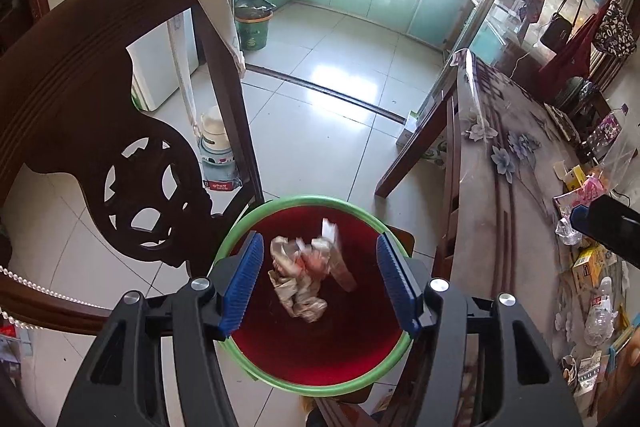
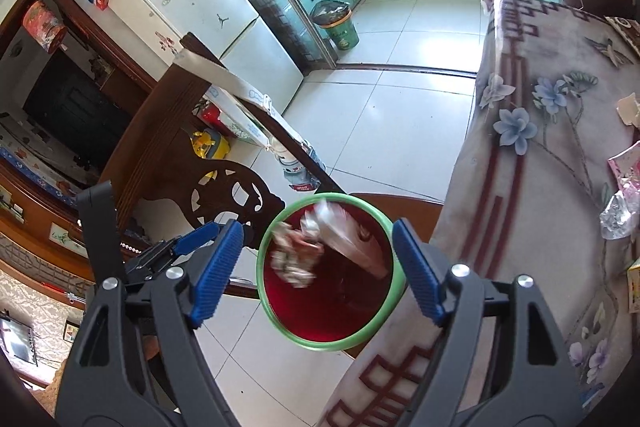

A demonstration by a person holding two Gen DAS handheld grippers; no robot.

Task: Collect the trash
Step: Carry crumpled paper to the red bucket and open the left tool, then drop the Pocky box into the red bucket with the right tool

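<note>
In the left wrist view, the left gripper (image 1: 320, 279), black-framed with ribbed blue pads, stands spread over a round red plastic bin with a green rim (image 1: 256, 219). Nothing is pinched between its pads. Crumpled pale wrappers with red print (image 1: 304, 279), blurred, lie loose inside the bin. A dark carved wooden chair (image 1: 80, 99) with a pierced round motif stands on the left; a glossy white tiled floor (image 1: 328, 83) runs to turquoise cabinets. On the right, a table under a clear-covered cloth with blue flowers (image 1: 508, 163) carries small boxes, bottles and scraps, their print too small to read.

In the right wrist view, the right gripper (image 2: 316, 267), of the same make, is also spread and empty above the bin, just beside the table edge. The wrappers sit in the bin's upper part. A white refrigerator (image 2: 188, 3) bears two jumping-figure stickers. A green waste bucket (image 2: 340, 31) stands far back, its lettering unreadable.
</note>
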